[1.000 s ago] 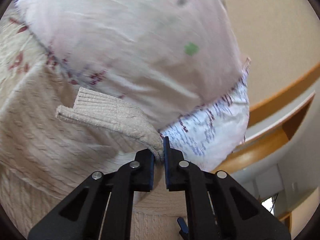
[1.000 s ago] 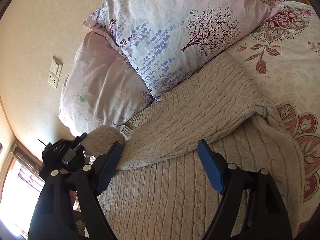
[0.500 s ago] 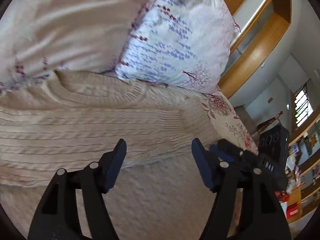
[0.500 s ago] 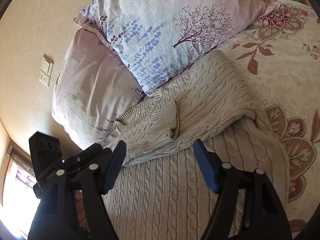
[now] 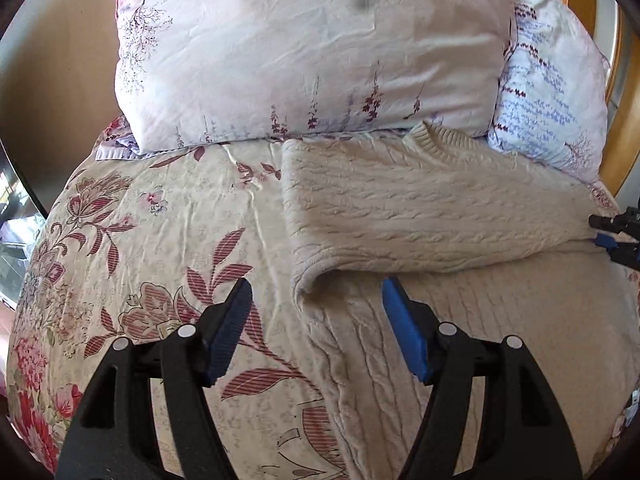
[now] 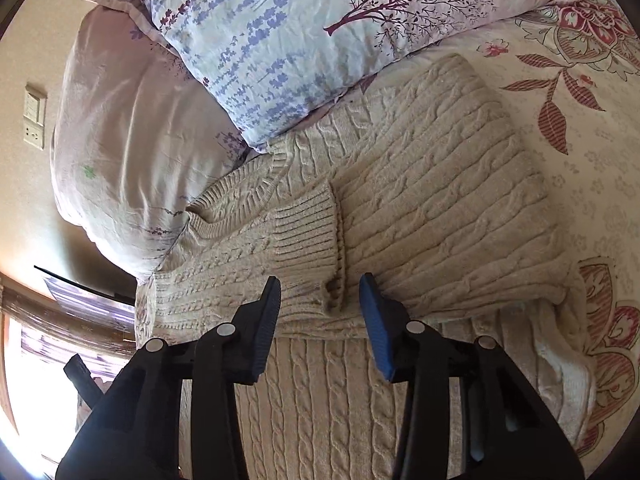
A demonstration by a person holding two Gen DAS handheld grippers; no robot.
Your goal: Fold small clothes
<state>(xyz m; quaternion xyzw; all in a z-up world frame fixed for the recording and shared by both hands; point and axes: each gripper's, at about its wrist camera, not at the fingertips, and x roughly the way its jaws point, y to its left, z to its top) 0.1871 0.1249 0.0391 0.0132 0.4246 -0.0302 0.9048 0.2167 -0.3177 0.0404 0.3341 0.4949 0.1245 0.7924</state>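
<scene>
A beige cable-knit sweater point(image 5: 424, 216) lies on the floral bedspread point(image 5: 160, 240), its sleeves folded across the chest. My left gripper point(image 5: 316, 320) is open and empty, just above the sweater's left folded edge. In the right wrist view the sweater point(image 6: 440, 200) lies with a ribbed cuff point(image 6: 308, 232) on top of it. My right gripper point(image 6: 320, 308) is open and empty, its jaws on either side of the cuff's near end. The right gripper's tip also shows at the right edge of the left wrist view point(image 5: 618, 236).
Two floral pillows lean at the head of the bed: a pink one point(image 5: 312, 48) and a pale blue one point(image 5: 552, 92). They touch the sweater's collar. A wall with a socket plate point(image 6: 34, 116) is behind. A wooden headboard point(image 5: 624, 152) is at the right.
My left gripper let go of the sleeve cuff, opened and swung back to the sweater's left edge. The cuff now lies across the chest. My right gripper moved closer to the cuff.
</scene>
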